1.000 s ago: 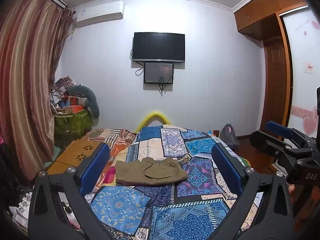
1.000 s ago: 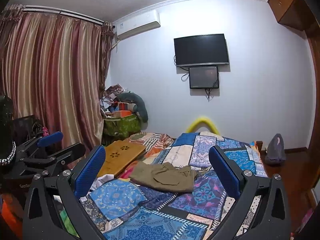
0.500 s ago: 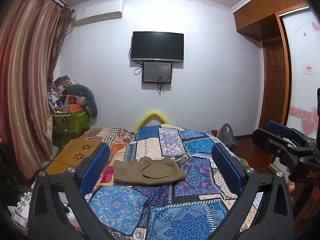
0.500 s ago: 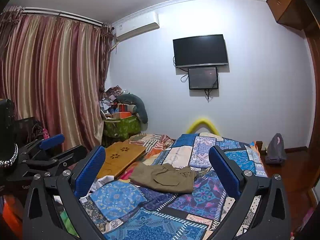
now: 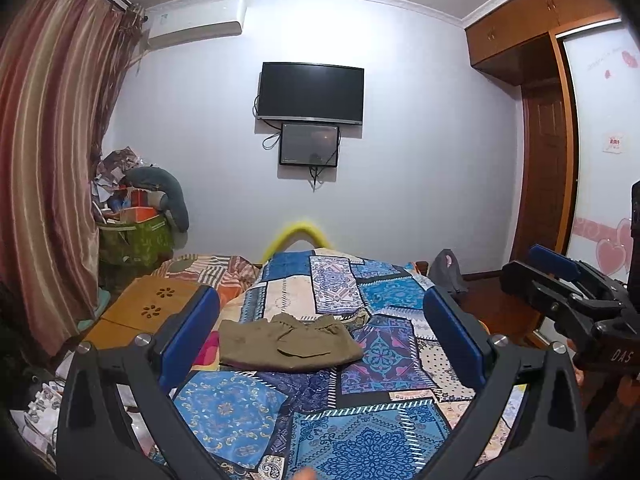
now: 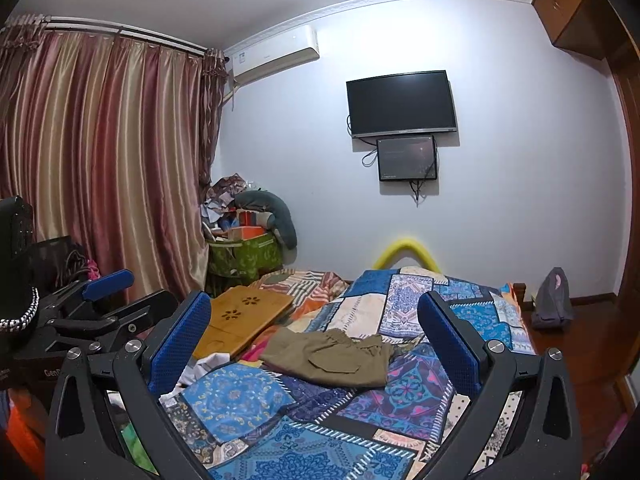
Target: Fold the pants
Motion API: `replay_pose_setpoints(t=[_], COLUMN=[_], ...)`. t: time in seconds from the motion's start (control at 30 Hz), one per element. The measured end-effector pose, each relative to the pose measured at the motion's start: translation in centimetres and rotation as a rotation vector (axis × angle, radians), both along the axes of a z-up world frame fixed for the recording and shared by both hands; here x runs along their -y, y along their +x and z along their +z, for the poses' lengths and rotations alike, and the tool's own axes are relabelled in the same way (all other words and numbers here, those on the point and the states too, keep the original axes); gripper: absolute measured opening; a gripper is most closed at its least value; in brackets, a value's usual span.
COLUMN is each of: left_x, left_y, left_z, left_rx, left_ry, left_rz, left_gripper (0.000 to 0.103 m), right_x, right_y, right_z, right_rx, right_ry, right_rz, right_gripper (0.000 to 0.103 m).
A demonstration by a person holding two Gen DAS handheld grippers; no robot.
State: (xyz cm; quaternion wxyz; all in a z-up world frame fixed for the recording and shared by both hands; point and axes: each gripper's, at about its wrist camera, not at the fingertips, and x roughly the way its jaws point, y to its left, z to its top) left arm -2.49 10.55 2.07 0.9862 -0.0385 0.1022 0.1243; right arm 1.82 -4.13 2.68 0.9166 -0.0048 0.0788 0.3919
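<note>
Olive pants (image 5: 289,344) lie in compact folded bundle on patchwork quilt (image 5: 372,440), at 12 o'clock from both tongs. Left gripper (image 5: 320,336) spread wide, empty; right gripper (image 6: 316,340) likewise. Cloth likely soft, light, floppy; pinch waistband corners or outer fold edge.

A black flat-screen television (image 5: 311,93) hangs centre frame on my pale wall, a smaller dark monitor (image 5: 309,150) directly beneath it. A white air conditioner (image 6: 276,56) sits upper left. Striped red-and-gold curtains (image 6: 100,160) fill the left side. A blue patchwork bedspread (image 5: 372,436) covers the lower centre, a perforated wooden lap desk (image 6: 244,318) at its left edge. A brown wooden wardrobe (image 5: 536,32) occupies the upper right.
</note>
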Motion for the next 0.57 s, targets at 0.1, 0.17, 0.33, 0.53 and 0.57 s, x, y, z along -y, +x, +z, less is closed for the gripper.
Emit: replay_pose_setpoints(t=[0.1, 0.17, 0.33, 0.53, 0.57], left_x=[-0.07, 0.03, 0.08, 0.32, 0.26], left_y=[0.07, 0.16, 0.26, 0.31, 0.31], left_z=[-0.02, -0.03, -0.09, -0.27, -0.35], left_rx=[0.000, -0.001, -0.005, -0.011, -0.014], left_ry=[-0.012, -0.014, -0.008, -0.001, -0.001], left_rz=[-0.004, -0.005, -0.012, -0.019, -0.021], left_gripper=[0.103, 0.103, 0.103, 0.103, 0.103], right_x=[0.14, 0.09, 0.00, 0.01, 0.00], right_y=[0.04, 0.09, 0.09, 0.28, 0.29], right_z=[-0.06, -0.08, -0.21, -0.35, -0.38], right_rx=[-0.004, -0.005, -0.011, -0.020, -0.020], right_ry=[0.003, 0.003, 0.002, 0.007, 0.007], right_rz=[0.001, 0.000, 0.002, 0.005, 0.004], right_gripper=[0.103, 0.103, 0.103, 0.103, 0.103])
